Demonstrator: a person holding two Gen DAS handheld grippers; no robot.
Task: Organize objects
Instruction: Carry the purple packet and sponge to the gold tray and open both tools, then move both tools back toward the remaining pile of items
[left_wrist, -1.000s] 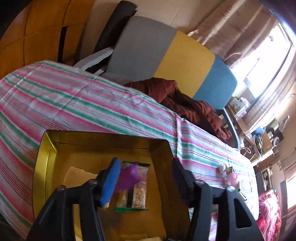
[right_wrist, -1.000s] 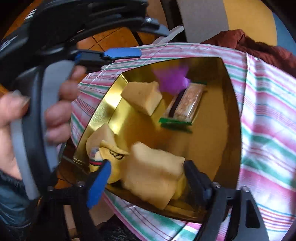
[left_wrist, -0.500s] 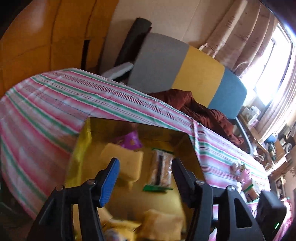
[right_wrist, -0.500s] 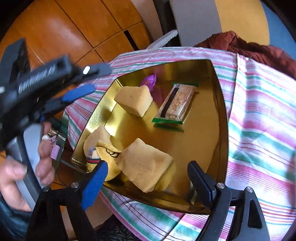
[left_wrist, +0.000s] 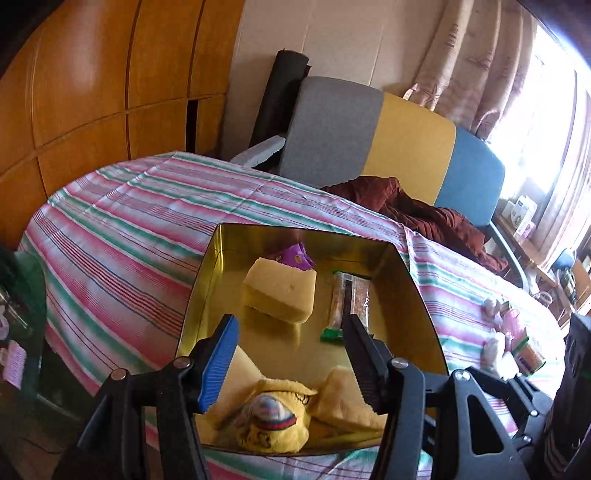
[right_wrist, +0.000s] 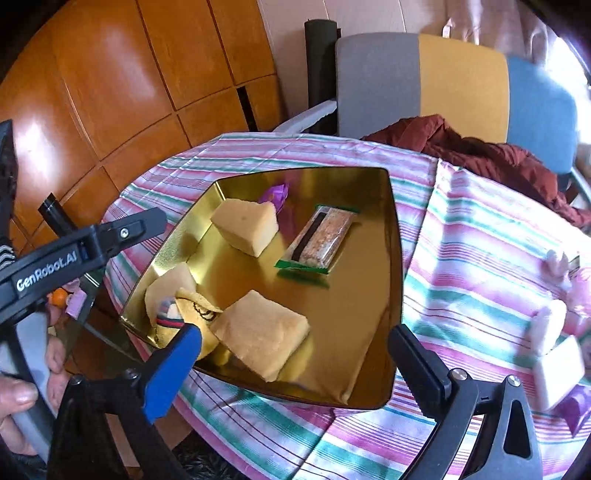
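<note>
A gold tray (left_wrist: 417, 295) (right_wrist: 395, 229) sits on the striped tablecloth. In it lie a yellow sponge block (left_wrist: 280, 291) (right_wrist: 245, 225), a purple wrapper (left_wrist: 295, 256) (right_wrist: 275, 194), a green-edged snack bar (left_wrist: 349, 299) (right_wrist: 321, 240), a second sponge (right_wrist: 260, 334) and a yellow pouch (left_wrist: 277, 424) (right_wrist: 192, 308). My left gripper (left_wrist: 291, 358) is open and empty above the tray's near end. My right gripper (right_wrist: 295, 358) is open and empty over the tray's near edge.
Several small items, pink and white packets (right_wrist: 557, 321) (left_wrist: 506, 332), lie on the cloth to the right of the tray. A grey, yellow and blue chair (left_wrist: 391, 147) with a brown garment (left_wrist: 424, 218) stands behind the table. Wooden panelling (right_wrist: 110, 92) is at the left.
Both grippers have pulled back and up from the tray. The purple wrapper, at the left gripper's fingers a second ago, now lies in the tray beside the sponge block.
</note>
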